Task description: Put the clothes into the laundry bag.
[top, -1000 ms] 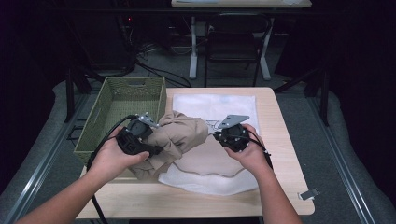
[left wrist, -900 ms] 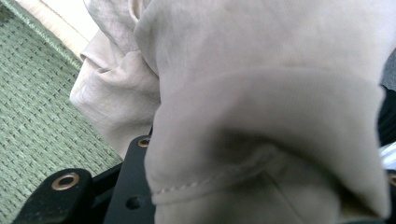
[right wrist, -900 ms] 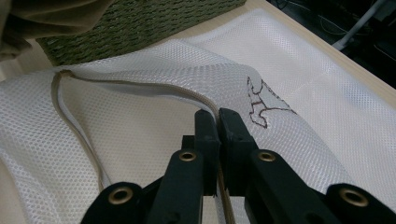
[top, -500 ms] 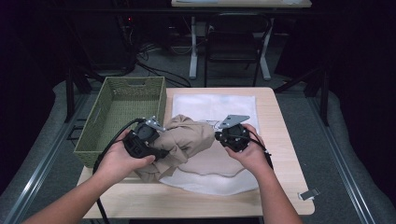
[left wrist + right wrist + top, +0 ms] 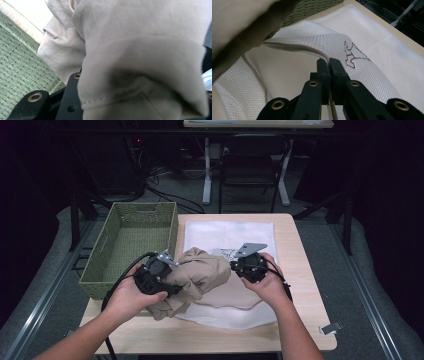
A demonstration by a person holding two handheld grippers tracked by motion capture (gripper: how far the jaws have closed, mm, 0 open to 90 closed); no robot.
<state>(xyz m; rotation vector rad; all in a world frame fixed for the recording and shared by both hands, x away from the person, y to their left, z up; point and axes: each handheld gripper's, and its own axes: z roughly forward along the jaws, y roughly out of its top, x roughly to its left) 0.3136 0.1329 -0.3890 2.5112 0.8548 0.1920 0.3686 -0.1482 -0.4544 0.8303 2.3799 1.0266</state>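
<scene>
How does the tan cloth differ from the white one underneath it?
The tan cloth is bunched into a thick heap; the white mesh cloth lies mostly flat on the table. The tan cloth looks plain and smooth; the white mesh cloth has an open weave and a dark stitched figure. The left gripper grips the tan cloth's bundle, the right gripper pinches a fold of the white mesh cloth. Both are soft fabric.

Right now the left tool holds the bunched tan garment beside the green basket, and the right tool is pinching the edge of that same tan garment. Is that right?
Not quite. The right tool is shut on a fold of the white mesh garment, not the tan one, as the right gripper view shows. The rest stands: the left tool holds the bunched tan garment beside the green basket.
</scene>
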